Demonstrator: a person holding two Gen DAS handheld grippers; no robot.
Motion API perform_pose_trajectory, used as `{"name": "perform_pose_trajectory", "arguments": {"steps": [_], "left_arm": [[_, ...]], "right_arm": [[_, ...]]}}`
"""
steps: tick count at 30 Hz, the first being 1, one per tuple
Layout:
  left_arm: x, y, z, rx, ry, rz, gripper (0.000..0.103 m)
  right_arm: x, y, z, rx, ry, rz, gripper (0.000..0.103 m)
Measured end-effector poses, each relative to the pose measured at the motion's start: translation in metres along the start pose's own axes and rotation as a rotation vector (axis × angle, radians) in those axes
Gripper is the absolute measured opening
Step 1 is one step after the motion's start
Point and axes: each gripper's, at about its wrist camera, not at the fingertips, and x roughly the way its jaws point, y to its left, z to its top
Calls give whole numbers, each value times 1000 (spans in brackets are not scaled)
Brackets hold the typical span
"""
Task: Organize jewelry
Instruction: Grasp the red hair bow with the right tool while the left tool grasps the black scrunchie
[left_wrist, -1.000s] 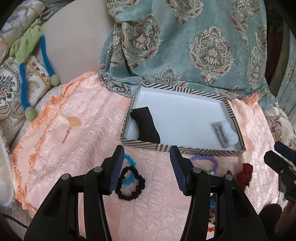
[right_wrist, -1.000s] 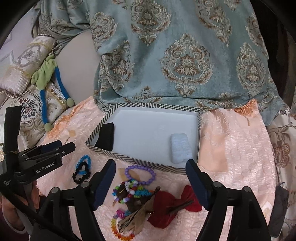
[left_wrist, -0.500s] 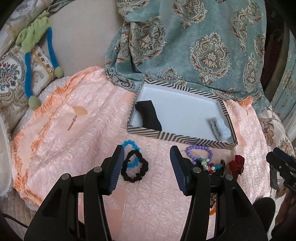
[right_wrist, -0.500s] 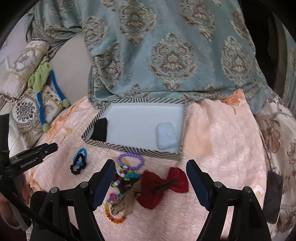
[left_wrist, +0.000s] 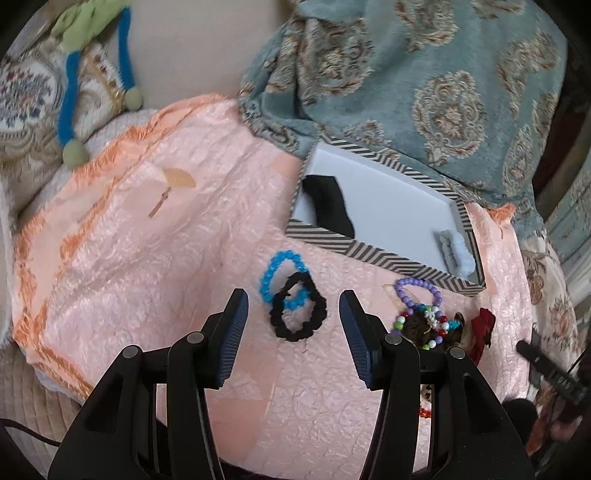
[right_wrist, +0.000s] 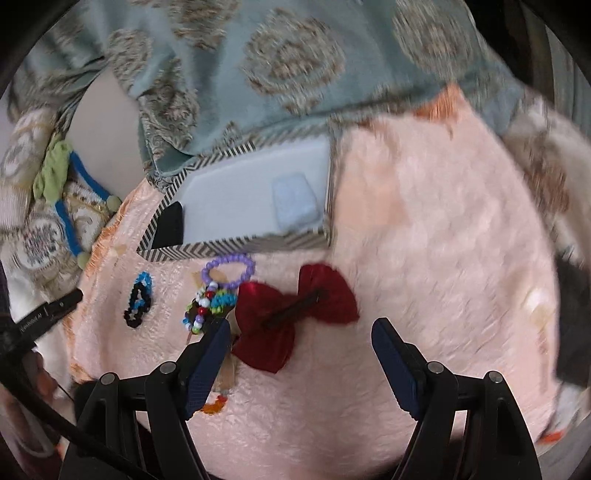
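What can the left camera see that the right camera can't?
Only the left wrist view shows the gold fan print on the pink cloth. Only the right wrist view shows the whole red bow; the left view catches just its edge. Both show the striped box, the blue bracelet, the black bracelet and the purple bracelet.

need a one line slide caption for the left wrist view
Open left gripper poised over overlapping black bracelet and blue bracelet on pink quilt, striped tray beyond.
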Motion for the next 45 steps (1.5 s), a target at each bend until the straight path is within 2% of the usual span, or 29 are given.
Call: {"name": "perform_pose_trajectory", "arguments": {"steps": [2,8,16,21,24,26,28,29,31,32,33,34,45], "left_arm": [[5,4,1,-25,17,-6,61],[24,2,5,-41,58,3,61],[71,7,11,-81,150,13,61],[88,5,14,-59,174,15,58],[97,1,14,-29,191,24,51],[106,-1,15,-15,206,34,38],[114,-4,15,4,223,42,27],[116,-5,14,9,226,43,22],[120,-6,14,14,229,43,14],[120,-5,13,12,230,41,11],[119,-5,13,8,229,36,10],[116,-4,13,6,224,27,9],[58,-19,18,34,121,-49,8]], "right_arm": [[8,-3,-2,37,22,36,76],[24,-7,0,96,38,88,76],[42,-11,8,147,66,152,76],[51,-15,14,176,72,176,76],[61,-19,18,195,81,181,70],[69,-20,20,206,89,184,66],[75,-21,20,206,92,181,53],[77,-21,21,200,89,180,50],[78,-20,21,172,78,173,31],[78,-19,21,154,72,163,27],[75,-19,21,144,63,159,19],[72,-19,21,138,53,161,17],[26,-10,21,50,-34,179,10]]}}
